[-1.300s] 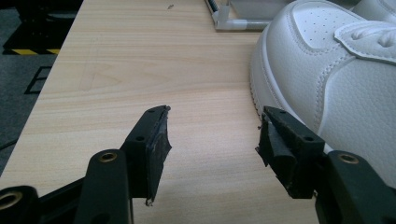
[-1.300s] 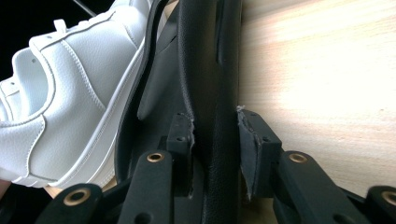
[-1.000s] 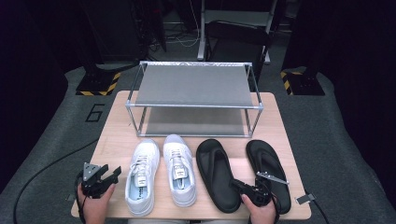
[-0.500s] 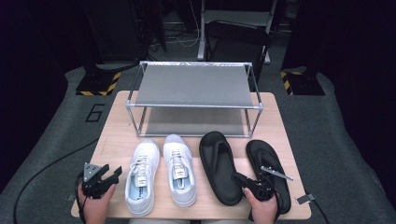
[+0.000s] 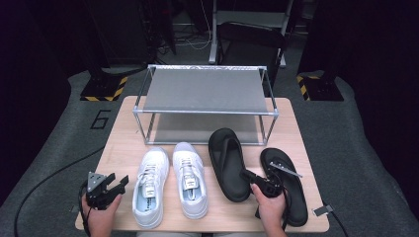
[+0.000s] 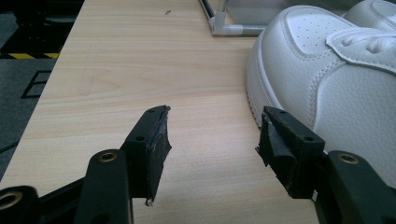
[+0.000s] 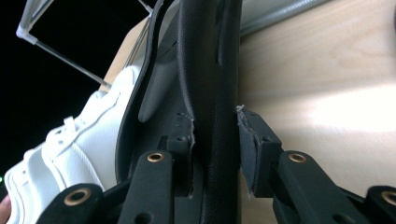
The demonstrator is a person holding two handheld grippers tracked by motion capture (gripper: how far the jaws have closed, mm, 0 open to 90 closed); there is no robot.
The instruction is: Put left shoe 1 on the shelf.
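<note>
Right gripper (image 5: 248,176): near the table's front edge, right of centre; jaws clamped on the edge of the left sandal (image 5: 229,163), one pad inside, one outside.
Right hand (image 5: 270,207): comes in over the front edge, forearm pointing away from the person, gripper angled toward the rack.
Left gripper (image 5: 114,183): at the front left corner, held level, jaws apart with bare wood between them.
Left hand (image 5: 101,215): low at the front edge, wrist straight.
Left sandal: mid-table, toe at the rack's (image 5: 207,91) lower shelf, tilted in the grip.
Right sandal (image 5: 285,185): flat near the right edge.
Sneakers (image 5: 170,182): paired, centre front, just beside the left sandal.
Open room: bare table (image 5: 118,148) along the left edge; narrow strip along the right edge.
</note>
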